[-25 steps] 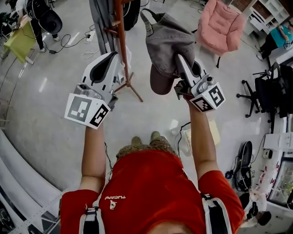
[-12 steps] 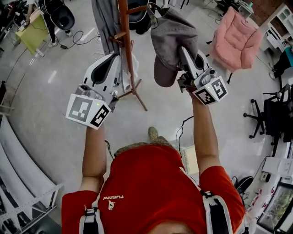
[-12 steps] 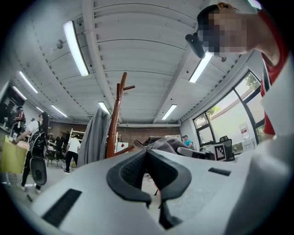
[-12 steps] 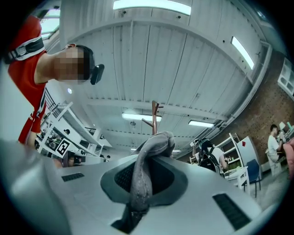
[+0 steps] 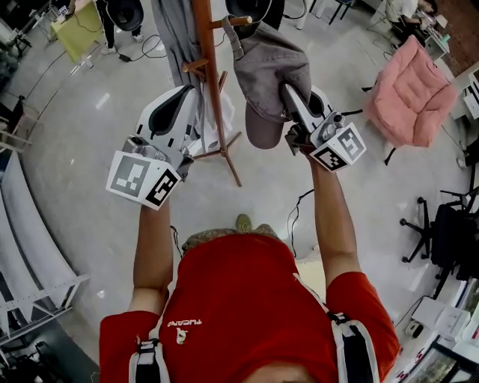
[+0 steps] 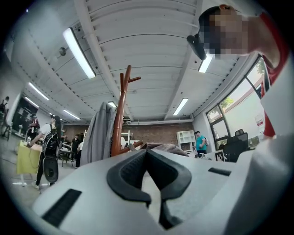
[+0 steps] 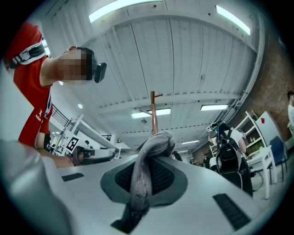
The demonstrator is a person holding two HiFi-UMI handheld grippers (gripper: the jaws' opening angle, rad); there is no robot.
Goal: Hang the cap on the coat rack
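Observation:
A brown wooden coat rack stands ahead of me, with short pegs near its top. My right gripper is shut on a grey cap and holds it up just right of the pole, with the cap's strap close to an upper peg. In the right gripper view the cap's fabric is pinched between the jaws of the right gripper, and the rack pole rises behind. My left gripper is raised left of the pole. Its jaws meet with nothing between them in the left gripper view.
A grey garment hangs on the rack's left side, with a white item lower down. A pink armchair stands to the right, a black office chair farther right. Cables lie on the floor, and white shelving runs along the left.
The rack has come closer and more central in view. The right gripper has carried the cap left and up toward the rack's upper peg. The left gripper stays raised.

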